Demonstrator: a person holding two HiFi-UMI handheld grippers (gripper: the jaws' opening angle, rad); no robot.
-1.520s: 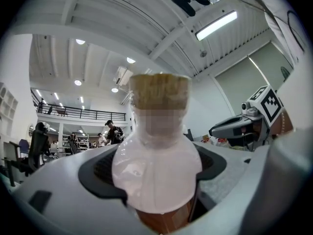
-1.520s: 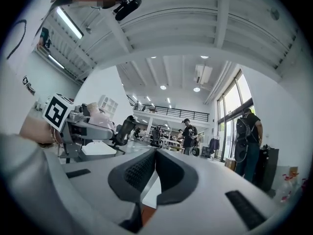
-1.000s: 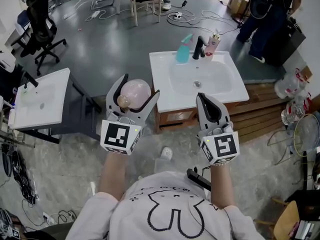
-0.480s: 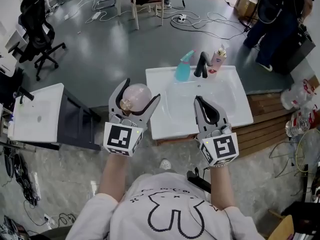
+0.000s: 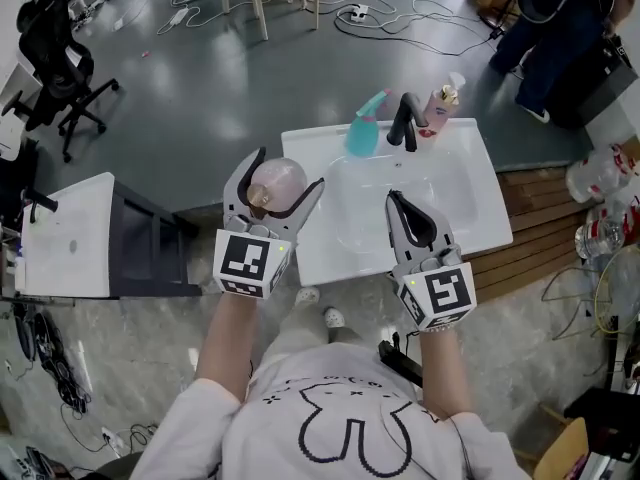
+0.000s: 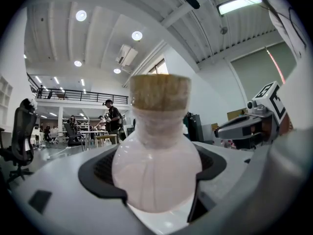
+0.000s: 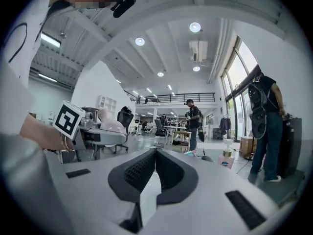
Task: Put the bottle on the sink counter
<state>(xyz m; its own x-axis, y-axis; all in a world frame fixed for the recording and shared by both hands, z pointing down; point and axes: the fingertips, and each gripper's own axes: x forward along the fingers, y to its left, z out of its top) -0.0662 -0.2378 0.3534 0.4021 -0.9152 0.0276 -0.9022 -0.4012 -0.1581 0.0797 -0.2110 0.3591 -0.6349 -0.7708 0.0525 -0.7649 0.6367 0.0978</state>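
Note:
A round pale pink bottle (image 5: 276, 182) with a tan cap is clamped between the jaws of my left gripper (image 5: 276, 186), held just left of the white sink counter (image 5: 470, 208). In the left gripper view the bottle (image 6: 157, 175) fills the gap between the dark jaw pads, cap upward. My right gripper (image 5: 402, 201) hovers over the front part of the sink counter, its jaws pressed together with nothing between them. In the right gripper view my right gripper (image 7: 155, 156) shows closed pads, and the left gripper with the bottle (image 7: 111, 127) appears at the left.
At the back of the sink stand a teal spray bottle (image 5: 362, 131), a black faucet (image 5: 405, 121) and a pink pump bottle (image 5: 441, 98). A second white basin (image 5: 65, 233) sits at the left. An office chair (image 5: 55, 53), floor cables and a standing person (image 5: 560, 28) lie beyond.
The sink counter has come nearer and now lies under my right gripper. Both grippers kept their pose, the left still holding the bottle.

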